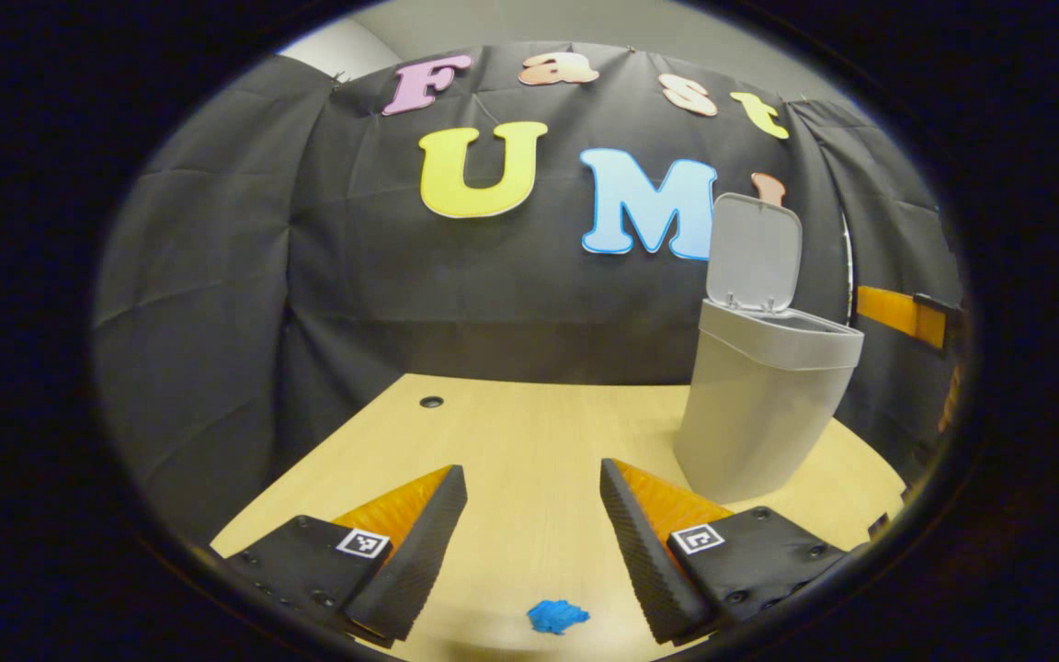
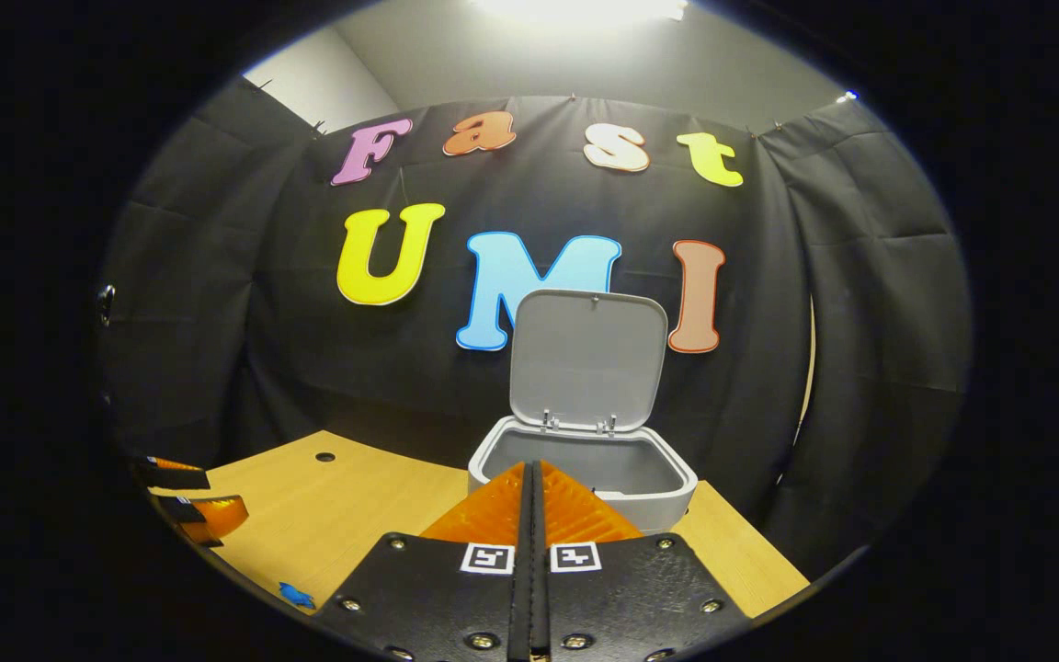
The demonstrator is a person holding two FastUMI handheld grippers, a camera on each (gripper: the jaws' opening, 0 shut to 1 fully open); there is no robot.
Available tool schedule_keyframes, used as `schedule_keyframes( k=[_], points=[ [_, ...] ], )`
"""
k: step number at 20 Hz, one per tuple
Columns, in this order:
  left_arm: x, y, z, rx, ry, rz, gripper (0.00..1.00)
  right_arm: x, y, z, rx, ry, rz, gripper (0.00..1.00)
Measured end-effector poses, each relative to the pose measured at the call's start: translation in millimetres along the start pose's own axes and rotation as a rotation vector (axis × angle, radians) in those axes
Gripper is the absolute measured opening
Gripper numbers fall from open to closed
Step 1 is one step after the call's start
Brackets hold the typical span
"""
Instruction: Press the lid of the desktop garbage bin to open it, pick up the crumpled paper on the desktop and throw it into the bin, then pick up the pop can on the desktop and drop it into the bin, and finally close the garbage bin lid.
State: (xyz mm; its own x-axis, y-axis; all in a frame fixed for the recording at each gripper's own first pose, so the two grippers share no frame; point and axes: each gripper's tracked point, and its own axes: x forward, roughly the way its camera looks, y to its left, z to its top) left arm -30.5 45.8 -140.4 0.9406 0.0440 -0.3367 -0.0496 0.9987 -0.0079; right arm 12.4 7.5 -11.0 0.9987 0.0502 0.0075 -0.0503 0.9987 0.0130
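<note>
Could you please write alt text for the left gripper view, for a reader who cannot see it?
The left gripper, jaws open, hovers over a wooden desk with blue crumpled paper lying just below and between them. A grey garbage bin stands ahead to the right, its lid raised.

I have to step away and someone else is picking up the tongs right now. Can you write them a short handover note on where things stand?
Left tongs: open, holding nothing, low over the desktop, with the blue crumpled paper lying on the wood just ahead of them.
Right tongs: shut, holding nothing, pointing at the garbage bin.
Bin lid stands up, open.
Done: lid opened.
Left: grab the paper and drop it in the bin, then the pop can, which I can't spot from here, then close the lid.
</note>
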Motion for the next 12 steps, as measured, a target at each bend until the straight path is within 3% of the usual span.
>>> schedule_keyframes(
  k=[2,7,8,9,10,11,12],
  points=[
    [1,-3,-10,0.002,0.020,-0.007,0.96,-2,1,3,0.007,-0.013,-0.006,0.01],
    [10,-5,-40,0.008,0.103,-0.030,0.96,-6,2,5,0.018,-0.030,-0.014,0.21],
    [11,-4,-46,0.005,0.120,-0.036,0.96,-7,3,3,0.023,-0.025,-0.009,0.36],
    [12,-4,-53,0.004,0.136,-0.041,0.96,-8,5,1,0.026,-0.017,-0.005,0.41],
    [14,-6,-60,0.006,0.154,-0.049,0.96,-9,6,-2,0.025,-0.008,-0.002,0.56],
    [16,-7,-66,0.009,0.171,-0.056,0.96,-9,9,-3,0.022,-0.001,0.003,0.62],
    [18,-9,-73,0.008,0.193,-0.068,0.96,-11,10,-5,0.020,0.003,0.004,0.79]
  ],
)
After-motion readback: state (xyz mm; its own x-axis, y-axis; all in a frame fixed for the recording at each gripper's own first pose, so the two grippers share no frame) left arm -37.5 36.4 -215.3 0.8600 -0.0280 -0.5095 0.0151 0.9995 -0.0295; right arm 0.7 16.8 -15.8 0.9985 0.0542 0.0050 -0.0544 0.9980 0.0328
